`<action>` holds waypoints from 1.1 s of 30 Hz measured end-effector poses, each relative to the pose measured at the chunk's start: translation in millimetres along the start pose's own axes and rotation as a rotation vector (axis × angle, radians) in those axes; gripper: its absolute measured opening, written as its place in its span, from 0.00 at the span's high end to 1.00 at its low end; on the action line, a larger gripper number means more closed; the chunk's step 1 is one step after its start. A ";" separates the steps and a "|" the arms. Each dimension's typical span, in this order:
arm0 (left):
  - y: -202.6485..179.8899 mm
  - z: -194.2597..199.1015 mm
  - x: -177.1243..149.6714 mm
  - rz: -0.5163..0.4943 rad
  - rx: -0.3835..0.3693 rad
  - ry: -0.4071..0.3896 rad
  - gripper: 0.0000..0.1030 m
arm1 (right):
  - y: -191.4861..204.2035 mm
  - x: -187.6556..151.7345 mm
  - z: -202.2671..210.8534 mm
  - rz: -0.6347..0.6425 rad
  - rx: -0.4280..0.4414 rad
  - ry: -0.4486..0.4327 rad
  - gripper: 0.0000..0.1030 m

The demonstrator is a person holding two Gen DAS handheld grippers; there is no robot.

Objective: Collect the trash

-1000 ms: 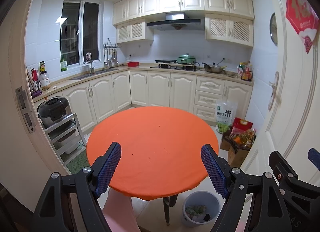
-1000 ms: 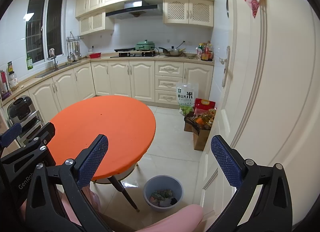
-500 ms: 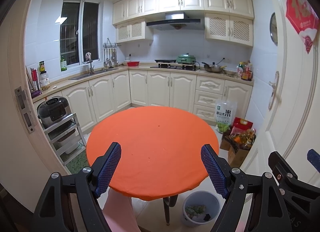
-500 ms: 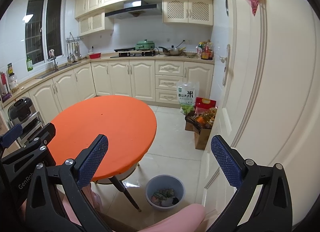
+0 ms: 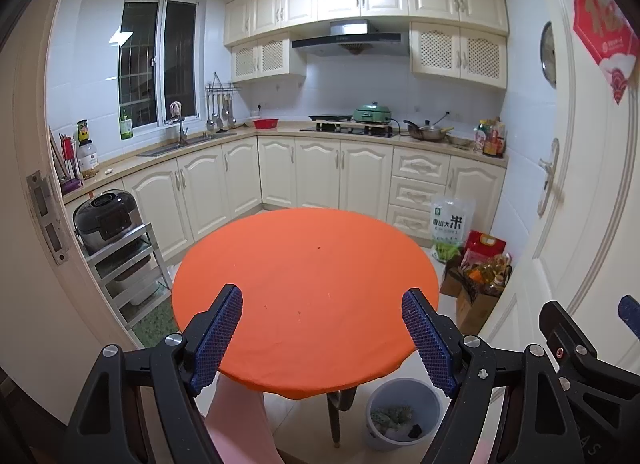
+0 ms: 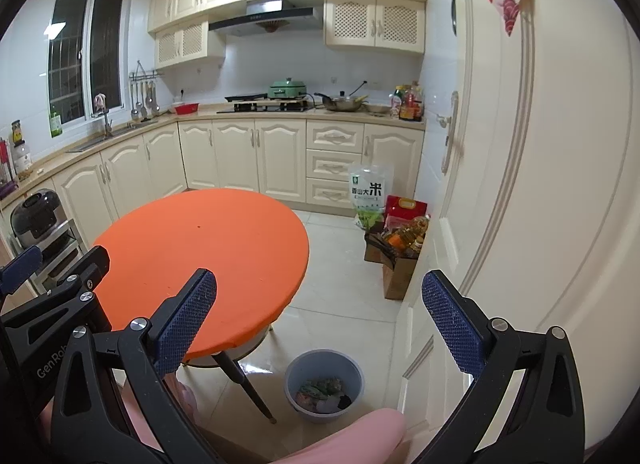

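Observation:
A round table with an orange cover (image 5: 308, 296) (image 6: 208, 260) fills the middle of the kitchen; only a few tiny crumbs (image 5: 319, 247) dot its top. On the floor by the table's near right leg stands a grey-blue bin (image 5: 402, 412) (image 6: 325, 384) with scraps inside. My left gripper (image 5: 322, 338) hovers open above the table's near edge, nothing between its blue pads. My right gripper (image 6: 320, 322) is open too, held over the floor with the bin just below it. The other gripper shows at the edge of each view.
A white door (image 6: 520, 184) stands close on the right. A cardboard box of bottles (image 6: 400, 252) and a rice bag (image 6: 367, 194) sit on the floor by it. A metal rack with a rice cooker (image 5: 108, 220) is at the left. A person's pink-clad legs (image 6: 360, 436) show below.

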State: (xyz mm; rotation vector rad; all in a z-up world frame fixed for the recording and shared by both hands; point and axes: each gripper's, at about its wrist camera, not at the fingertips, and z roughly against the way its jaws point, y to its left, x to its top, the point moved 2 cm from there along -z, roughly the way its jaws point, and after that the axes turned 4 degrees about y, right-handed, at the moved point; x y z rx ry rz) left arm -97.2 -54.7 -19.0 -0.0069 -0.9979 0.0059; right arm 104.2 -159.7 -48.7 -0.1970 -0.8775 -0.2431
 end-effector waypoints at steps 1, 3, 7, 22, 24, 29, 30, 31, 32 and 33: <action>-0.1 -0.3 0.0 -0.001 -0.001 0.001 0.24 | 0.2 -0.4 0.4 0.000 -0.002 0.000 0.00; -0.1 -0.6 1.5 -0.001 -0.001 0.003 0.24 | 0.3 -1.3 1.3 0.001 -0.005 -0.002 0.00; -0.2 -0.5 2.3 -0.002 -0.003 0.004 0.24 | 1.3 -1.5 2.2 0.001 -0.009 -0.002 0.00; -2.3 2.4 0.2 -0.002 -0.013 0.003 0.24 | 2.4 -1.9 6.3 0.006 -0.022 -0.009 0.00; -2.4 2.5 -0.1 -0.004 -0.010 0.003 0.24 | 2.8 -2.3 6.7 0.006 -0.023 -0.008 0.00; -3.4 4.1 0.6 -0.006 -0.014 0.005 0.24 | 2.1 -2.9 7.1 0.002 -0.022 -0.006 0.00; -3.9 4.9 0.5 -0.004 -0.015 0.003 0.24 | 2.5 -2.7 7.1 0.002 -0.022 -0.007 0.00; -4.2 5.4 0.5 -0.002 -0.015 0.001 0.24 | 2.6 -2.6 7.5 0.001 -0.021 -0.008 0.00; -4.2 6.1 0.1 -0.001 -0.015 -0.002 0.24 | 2.5 -2.4 7.9 0.001 -0.020 -0.010 0.00; -4.4 6.8 -0.3 0.001 -0.014 -0.005 0.24 | 2.4 -2.6 8.0 0.001 -0.019 -0.012 0.00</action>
